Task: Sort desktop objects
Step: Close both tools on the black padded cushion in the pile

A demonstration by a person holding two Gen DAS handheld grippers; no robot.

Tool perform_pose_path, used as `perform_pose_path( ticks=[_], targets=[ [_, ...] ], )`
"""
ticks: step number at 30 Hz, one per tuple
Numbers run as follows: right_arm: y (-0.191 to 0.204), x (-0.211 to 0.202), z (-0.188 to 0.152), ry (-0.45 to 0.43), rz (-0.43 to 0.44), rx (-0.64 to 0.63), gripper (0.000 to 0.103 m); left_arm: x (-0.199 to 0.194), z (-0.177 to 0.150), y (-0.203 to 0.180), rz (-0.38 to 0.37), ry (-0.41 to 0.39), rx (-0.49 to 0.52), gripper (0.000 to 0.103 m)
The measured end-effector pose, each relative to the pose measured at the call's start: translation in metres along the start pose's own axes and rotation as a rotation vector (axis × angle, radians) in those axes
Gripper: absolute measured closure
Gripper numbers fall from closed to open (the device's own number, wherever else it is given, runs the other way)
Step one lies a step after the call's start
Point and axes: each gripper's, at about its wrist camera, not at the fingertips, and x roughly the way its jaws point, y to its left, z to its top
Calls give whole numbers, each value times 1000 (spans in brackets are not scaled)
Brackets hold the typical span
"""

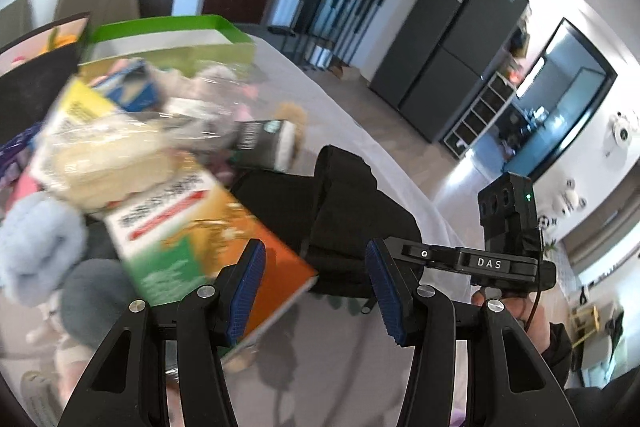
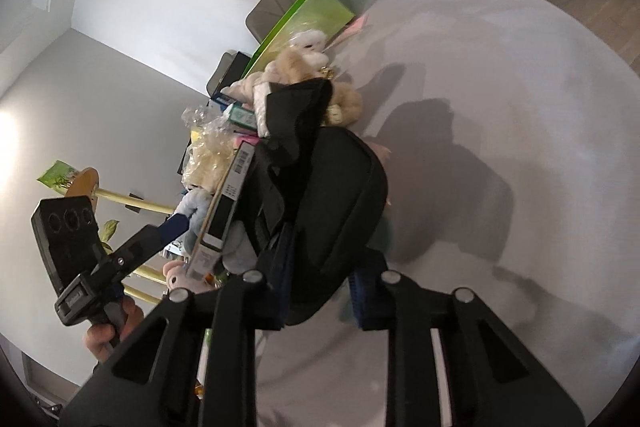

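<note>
Right gripper point(image 2: 320, 291) had clamped narrow on the black pouch point(image 2: 336, 195) beside the clutter mid-table point(image 2: 520, 87), left gripper point(image 1: 316, 287) stood open, empty; pickup step, next probably lifting it clear.

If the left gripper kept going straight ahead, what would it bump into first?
Probably the black pouch: it lies straight ahead between the left gripper's open pads. The orange-green box sits just beside the left pad, so depth is uncertain.
</note>
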Motion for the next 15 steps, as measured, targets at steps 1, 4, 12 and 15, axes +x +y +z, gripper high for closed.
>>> perform_pose_path(
  ticks=[1, 4, 12, 15],
  targets=[
    [-7, -6, -1, -2, -3, 3, 80, 6, 1, -5, -1, 10, 9, 51],
    [-25, -22, -5, -8, -10, 14, 80, 28, 3, -20, -3, 46, 28, 51],
    [-52, -56, -4, -74, -122, -19, 68, 67, 3, -42, 55, 113, 50, 50],
    [-52, -65, -2, -97, -165, -55, 59, 72, 8, -42, 94, 110, 40, 50]
  ],
)
